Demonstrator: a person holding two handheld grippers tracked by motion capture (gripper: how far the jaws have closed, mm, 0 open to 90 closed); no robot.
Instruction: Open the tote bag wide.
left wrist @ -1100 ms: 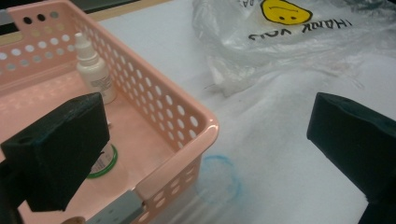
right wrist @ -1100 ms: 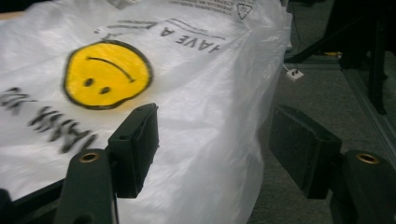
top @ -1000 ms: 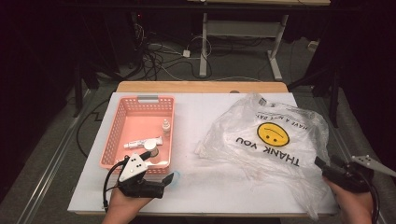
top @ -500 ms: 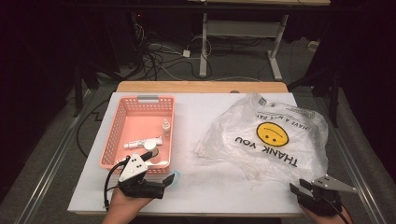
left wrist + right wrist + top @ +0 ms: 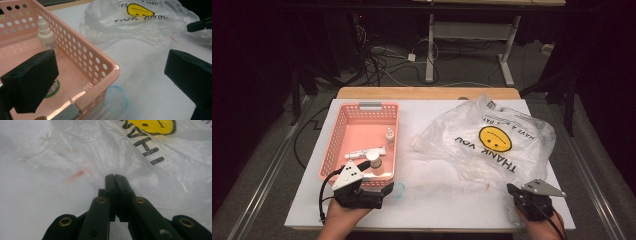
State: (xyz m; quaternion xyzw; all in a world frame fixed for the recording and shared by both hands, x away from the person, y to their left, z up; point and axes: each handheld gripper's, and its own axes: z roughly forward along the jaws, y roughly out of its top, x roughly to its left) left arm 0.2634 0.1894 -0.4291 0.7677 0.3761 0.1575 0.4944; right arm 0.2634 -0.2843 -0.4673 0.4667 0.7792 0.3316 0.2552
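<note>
Since a second ago the right tool slid in from the tabletop's right edge toward the near corner of the plastic bag, and its jaws have just been closing; in the right gripper view they sit pressed together at the bag's crumpled edge, though I can't tell if any film is pinched. Left tool hasn't budged, jaws wide apart and holding nothing, straddling the near corner of the pink basket. Looks like grabbing the bag is the step in hand.

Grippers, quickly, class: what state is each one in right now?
Left gripper: open, holding nothing, astride the pink basket's corner.
Right gripper: shut at the plastic bag's edge; grip on it unclear.
</note>
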